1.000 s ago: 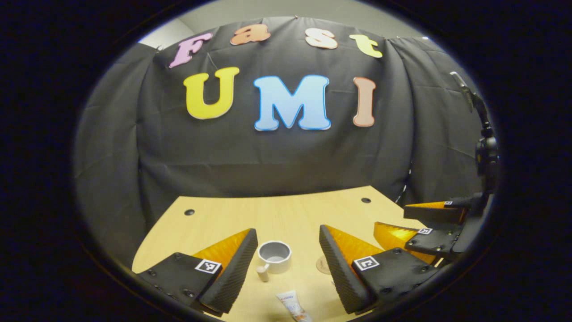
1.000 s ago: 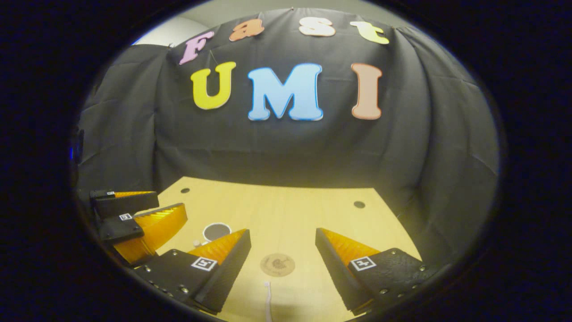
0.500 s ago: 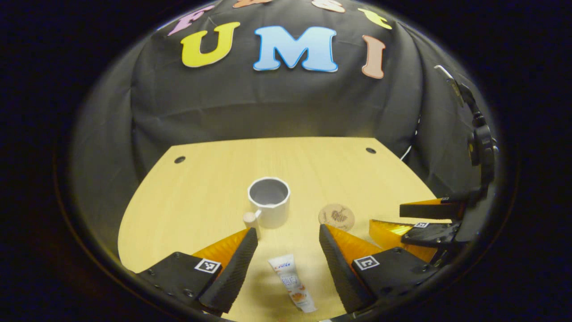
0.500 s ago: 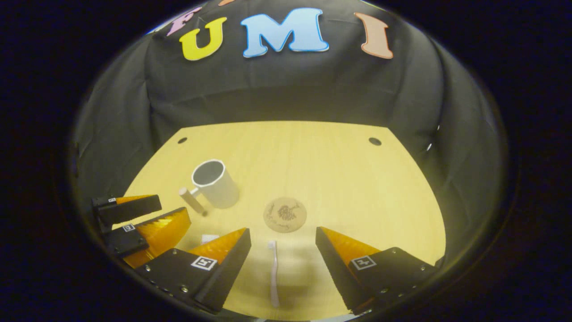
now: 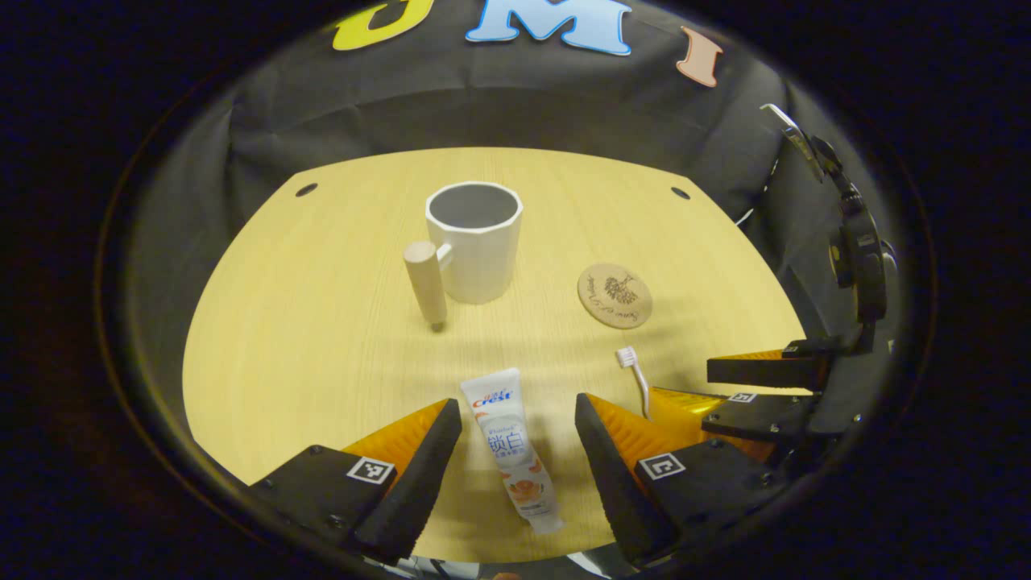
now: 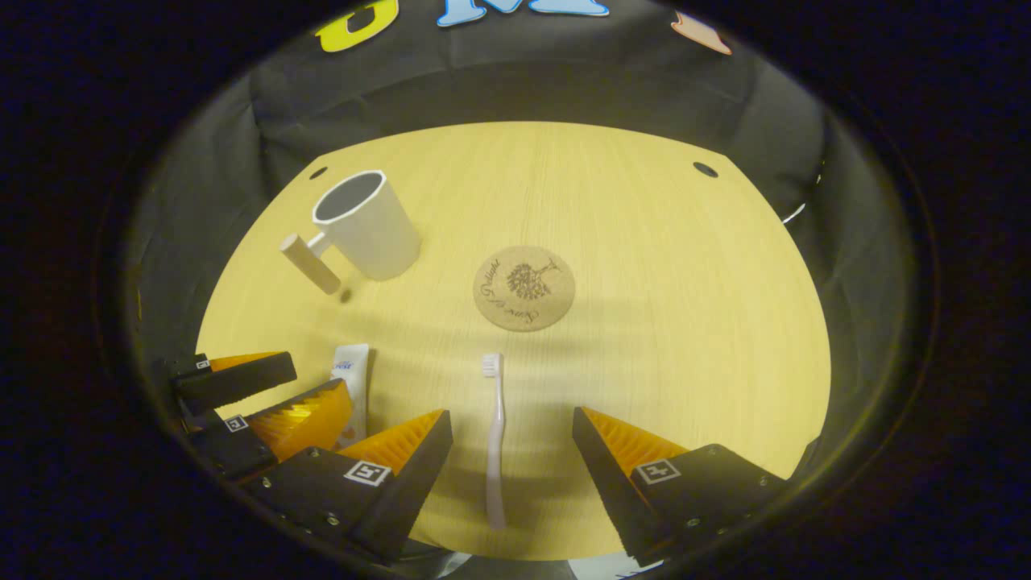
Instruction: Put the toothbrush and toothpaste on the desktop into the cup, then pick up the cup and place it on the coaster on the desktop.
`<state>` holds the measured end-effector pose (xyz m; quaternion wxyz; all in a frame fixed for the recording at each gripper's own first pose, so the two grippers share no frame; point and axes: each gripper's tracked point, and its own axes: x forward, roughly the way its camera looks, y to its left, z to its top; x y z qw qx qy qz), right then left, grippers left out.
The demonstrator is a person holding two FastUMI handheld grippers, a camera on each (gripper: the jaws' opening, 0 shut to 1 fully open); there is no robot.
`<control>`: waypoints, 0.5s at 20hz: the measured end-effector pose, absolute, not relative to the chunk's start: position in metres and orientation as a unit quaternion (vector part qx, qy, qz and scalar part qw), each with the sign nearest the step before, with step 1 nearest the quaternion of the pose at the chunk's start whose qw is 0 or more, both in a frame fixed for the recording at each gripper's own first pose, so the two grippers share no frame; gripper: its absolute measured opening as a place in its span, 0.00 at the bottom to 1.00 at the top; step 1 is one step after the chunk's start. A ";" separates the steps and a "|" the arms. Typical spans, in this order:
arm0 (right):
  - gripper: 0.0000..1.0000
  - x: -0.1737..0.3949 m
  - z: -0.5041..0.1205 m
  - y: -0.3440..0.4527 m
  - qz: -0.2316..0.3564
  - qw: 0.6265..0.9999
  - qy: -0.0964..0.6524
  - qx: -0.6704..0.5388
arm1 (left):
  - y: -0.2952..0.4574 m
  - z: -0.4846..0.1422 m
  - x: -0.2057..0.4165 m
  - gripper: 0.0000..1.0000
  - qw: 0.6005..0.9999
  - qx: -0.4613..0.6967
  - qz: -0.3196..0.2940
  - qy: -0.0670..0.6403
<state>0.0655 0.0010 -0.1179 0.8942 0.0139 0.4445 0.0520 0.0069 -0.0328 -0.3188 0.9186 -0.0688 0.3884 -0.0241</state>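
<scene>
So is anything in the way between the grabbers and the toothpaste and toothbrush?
Nothing visible. The toothpaste lies between the open left gripper's fingers, the toothbrush between the open right gripper's, with bare desktop around them.

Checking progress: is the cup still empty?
Empty. The cup shows a bare inside; toothpaste and toothbrush lie on the desktop.

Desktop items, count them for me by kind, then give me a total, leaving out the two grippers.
Cup: 1
Coaster: 1
Toothpaste tube: 1
Toothbrush: 1
Total: 4 things on the desktop
</scene>
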 end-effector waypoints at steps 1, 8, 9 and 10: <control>0.94 0.068 -0.116 -0.003 0.052 0.890 0.453 0.011 | -0.031 -0.327 0.004 0.95 0.915 -0.069 -0.021 0.397; 0.94 0.081 -0.129 -0.022 0.048 0.875 0.481 -0.014 | -0.026 -0.358 0.000 0.95 0.901 -0.061 -0.005 0.430; 0.94 0.079 -0.138 -0.023 0.047 0.873 0.485 -0.016 | -0.026 -0.362 -0.002 0.95 0.899 -0.060 -0.004 0.435; 0.94 0.070 -0.165 -0.005 0.047 0.871 0.489 -0.019 | -0.025 -0.366 -0.003 0.95 0.897 -0.057 -0.003 0.438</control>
